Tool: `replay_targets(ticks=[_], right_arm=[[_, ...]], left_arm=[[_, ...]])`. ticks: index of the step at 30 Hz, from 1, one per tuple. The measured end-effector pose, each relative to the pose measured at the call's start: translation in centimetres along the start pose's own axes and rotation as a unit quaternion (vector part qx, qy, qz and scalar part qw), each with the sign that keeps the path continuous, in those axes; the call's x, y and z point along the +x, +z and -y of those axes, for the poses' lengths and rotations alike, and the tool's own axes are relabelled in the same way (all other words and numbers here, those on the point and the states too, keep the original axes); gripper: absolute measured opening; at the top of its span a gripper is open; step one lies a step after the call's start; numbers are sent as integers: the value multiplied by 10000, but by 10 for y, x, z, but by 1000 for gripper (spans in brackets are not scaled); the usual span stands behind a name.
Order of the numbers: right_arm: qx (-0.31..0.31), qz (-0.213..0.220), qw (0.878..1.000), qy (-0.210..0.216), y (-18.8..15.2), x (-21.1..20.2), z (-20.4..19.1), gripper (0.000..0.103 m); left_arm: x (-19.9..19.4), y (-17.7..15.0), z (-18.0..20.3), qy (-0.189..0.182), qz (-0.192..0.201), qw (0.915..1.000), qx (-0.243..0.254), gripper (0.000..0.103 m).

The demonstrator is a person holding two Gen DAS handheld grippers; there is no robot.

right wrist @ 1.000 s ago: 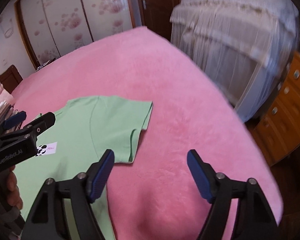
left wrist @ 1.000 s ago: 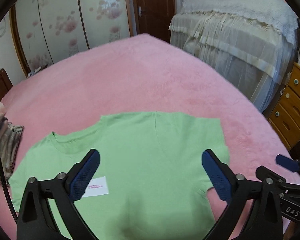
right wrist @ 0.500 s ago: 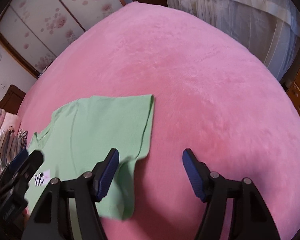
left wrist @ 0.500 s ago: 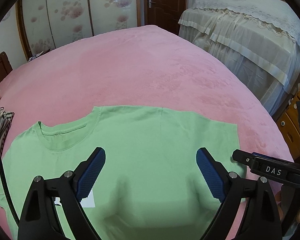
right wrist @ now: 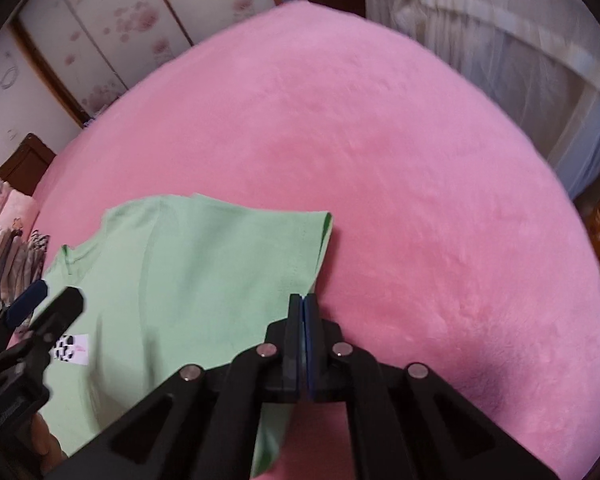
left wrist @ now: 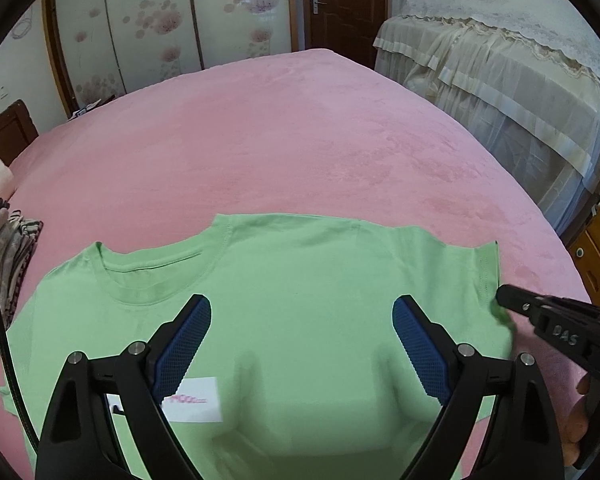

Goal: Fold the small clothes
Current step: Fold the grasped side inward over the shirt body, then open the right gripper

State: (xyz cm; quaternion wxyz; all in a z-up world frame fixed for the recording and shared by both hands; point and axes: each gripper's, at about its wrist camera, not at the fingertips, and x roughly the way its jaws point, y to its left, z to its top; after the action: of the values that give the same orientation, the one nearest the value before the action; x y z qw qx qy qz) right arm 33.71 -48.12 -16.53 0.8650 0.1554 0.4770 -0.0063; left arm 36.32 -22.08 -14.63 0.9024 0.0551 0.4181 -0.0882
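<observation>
A light green T-shirt (left wrist: 300, 300) lies flat on the pink blanket (left wrist: 280, 140), collar to the left, with a white printed patch (left wrist: 196, 400) on its chest. It also shows in the right wrist view (right wrist: 188, 280). My left gripper (left wrist: 302, 344) is open above the shirt's middle, with nothing between its blue pads. My right gripper (right wrist: 303, 312) is shut on the edge of the shirt's right sleeve; in the left wrist view its tip (left wrist: 508, 300) pinches that sleeve edge.
A stack of folded clothes (left wrist: 0, 248) lies at the left edge of the bed. A second bed with a cream cover (left wrist: 500, 60) stands at the right, a wooden dresser (left wrist: 596, 248) beside it. Wardrobe doors (left wrist: 160, 28) stand behind.
My right gripper has closed on the shirt's right sleeve edge; it was open half a second ago. My left gripper has shifted slightly over the shirt and stays open.
</observation>
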Motion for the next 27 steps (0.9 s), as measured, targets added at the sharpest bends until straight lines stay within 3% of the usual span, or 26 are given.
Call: replay_targets(ticks=[7,16,22,27], right_arm=[[-577,222,9976,301,10,-20,-61,1],[-1236,-60,9915,412,0,12,-152,1],[-1264,-468,9907,208,-10,47,-178,2],[-1226,-420,9907,404,-13,25,-174,2]], left_arm=[[-20,-1,-52,214,111,9993,-281,92],[-21,-15,-120,390,-5,9966,-724,92],[-12,-27,-139,295,-184,9962,-803,92],[-7,-37,-131,53,-335,9976,-599,92]])
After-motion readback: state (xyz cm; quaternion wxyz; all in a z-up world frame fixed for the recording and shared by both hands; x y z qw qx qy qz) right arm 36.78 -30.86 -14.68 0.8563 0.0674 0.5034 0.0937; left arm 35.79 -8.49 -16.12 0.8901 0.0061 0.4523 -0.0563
